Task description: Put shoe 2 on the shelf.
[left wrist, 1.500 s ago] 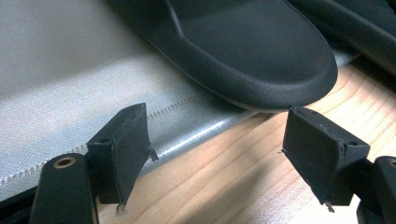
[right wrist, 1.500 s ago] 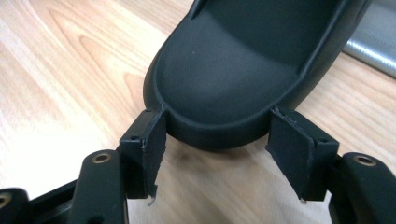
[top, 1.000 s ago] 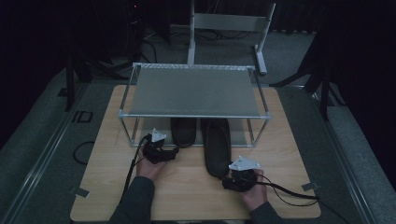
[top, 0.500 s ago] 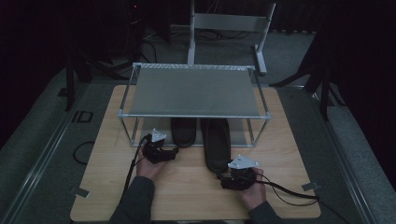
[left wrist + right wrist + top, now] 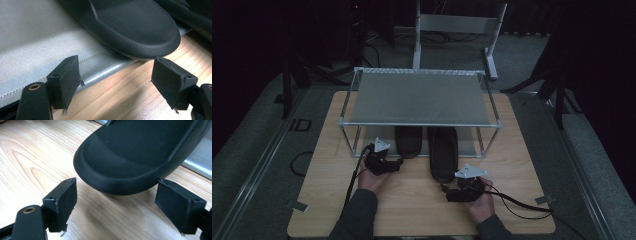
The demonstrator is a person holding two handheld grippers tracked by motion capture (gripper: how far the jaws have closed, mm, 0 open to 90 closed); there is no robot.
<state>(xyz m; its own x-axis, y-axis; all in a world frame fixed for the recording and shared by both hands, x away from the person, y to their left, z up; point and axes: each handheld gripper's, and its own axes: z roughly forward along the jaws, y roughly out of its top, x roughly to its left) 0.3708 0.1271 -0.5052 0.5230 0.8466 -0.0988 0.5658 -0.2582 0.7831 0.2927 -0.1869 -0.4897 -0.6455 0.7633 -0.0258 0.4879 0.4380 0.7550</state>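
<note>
The right slipper (image 5: 443,152) lies on the wooden worktop (image 5: 327,195) with its front half under the low mesh-topped rack (image 5: 419,97) and its heel end sticking out toward the person; the left slipper (image 5: 408,141) sits just beside it, pushed further in on the grey mat of the rack's bottom shelf. The right tool (image 5: 451,191) rests just behind the right slipper's heel, its jaws spread wide and freshly opened, the rounded heel (image 5: 117,162) ahead of them and touching neither pad. The left tool (image 5: 398,162) stands at the left slipper's heel (image 5: 135,30), jaws likewise apart and empty, the heel overhanging the mat's edge (image 5: 105,67) onto the wood. The rack's top hides the front of both slippers, and the dim light blurs their detail in the high view. Compared with a second ago, the right slipper lies straighter and deeper under the rack, and the right tool has let go of it.
</note>
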